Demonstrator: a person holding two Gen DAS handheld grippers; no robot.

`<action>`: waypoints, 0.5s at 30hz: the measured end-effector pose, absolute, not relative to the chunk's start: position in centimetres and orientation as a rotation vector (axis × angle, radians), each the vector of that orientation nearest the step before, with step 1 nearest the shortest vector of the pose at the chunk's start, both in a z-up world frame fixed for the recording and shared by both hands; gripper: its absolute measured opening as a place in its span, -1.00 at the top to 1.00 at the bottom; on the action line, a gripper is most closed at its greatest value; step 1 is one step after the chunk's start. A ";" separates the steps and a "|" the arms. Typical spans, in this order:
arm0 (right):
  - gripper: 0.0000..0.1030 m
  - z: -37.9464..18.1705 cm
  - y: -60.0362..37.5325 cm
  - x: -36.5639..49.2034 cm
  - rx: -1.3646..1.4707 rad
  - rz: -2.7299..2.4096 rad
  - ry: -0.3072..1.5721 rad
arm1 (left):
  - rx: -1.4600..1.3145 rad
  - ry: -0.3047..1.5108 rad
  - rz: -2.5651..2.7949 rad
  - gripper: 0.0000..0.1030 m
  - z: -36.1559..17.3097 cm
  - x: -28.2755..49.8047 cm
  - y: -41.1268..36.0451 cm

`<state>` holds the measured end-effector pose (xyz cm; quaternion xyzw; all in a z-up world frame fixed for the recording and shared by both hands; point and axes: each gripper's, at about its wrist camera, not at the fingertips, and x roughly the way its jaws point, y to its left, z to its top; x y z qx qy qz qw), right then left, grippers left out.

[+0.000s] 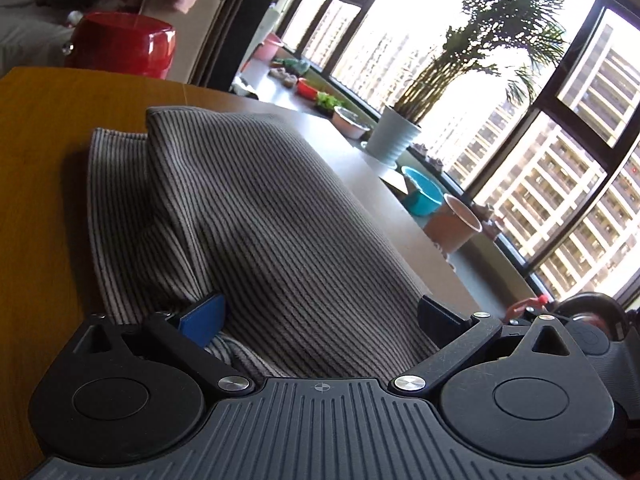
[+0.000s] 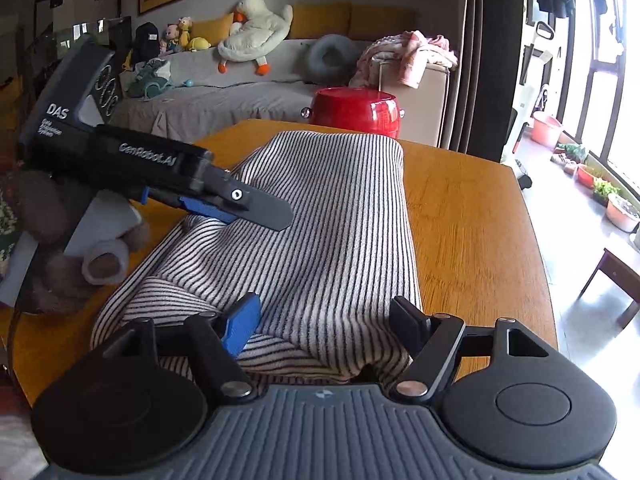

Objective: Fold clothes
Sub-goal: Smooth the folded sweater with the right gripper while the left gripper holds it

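While the striped garment (image 2: pixel 320 240) fills the space between both sets of fingers, I cannot see its near hem, which runs under each gripper body. On my right gripper (image 2: pixel 324 320) the jaws stand wide apart with cloth bulging between them, blue pad at 9 o'clock, black pad at 3 o'clock; neither pinches the fabric. My left gripper (image 1: pixel 320 316) looks the same, spread wide over a raised fold of the garment, and whether its pads press the cloth I cannot tell. From the right wrist view, the left gripper reaches in from 10 o'clock, its lower finger lost in a fold. The garment lies bunched lengthwise on the wooden table (image 2: pixel 472 216), an under-layer poking out at 8 o'clock. Beyond the far edge sit a red stool (image 2: pixel 356 110) at 12 o'clock, partly hidden by cloth, and a sofa with a plush duck (image 2: pixel 256 32). At 9 o'clock a brown soft toy (image 2: pixel 48 216) is half covered by the left gripper.
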<state>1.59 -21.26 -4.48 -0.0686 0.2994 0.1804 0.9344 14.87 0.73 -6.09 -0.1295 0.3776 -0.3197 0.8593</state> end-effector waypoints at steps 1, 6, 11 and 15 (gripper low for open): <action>-0.40 -4.4 -21.3 1.3 -0.141 0.373 0.612 | -0.265 0.794 -0.672 -1.00 -6.1 14.8 0.7; -0.40 -3.6 -20.8 0.9 -0.150 0.393 0.589 | -0.236 0.784 -0.670 -1.00 -6.2 14.4 0.4; -0.42 -4.2 -20.3 1.2 -0.142 0.423 0.610 | -0.228 0.774 -0.667 -1.00 -6.2 14.0 0.3; -0.47 -4.6 -19.8 1.5 -0.136 0.448 0.626 | -0.235 0.770 -0.673 -1.00 -6.3 13.9 0.5</action>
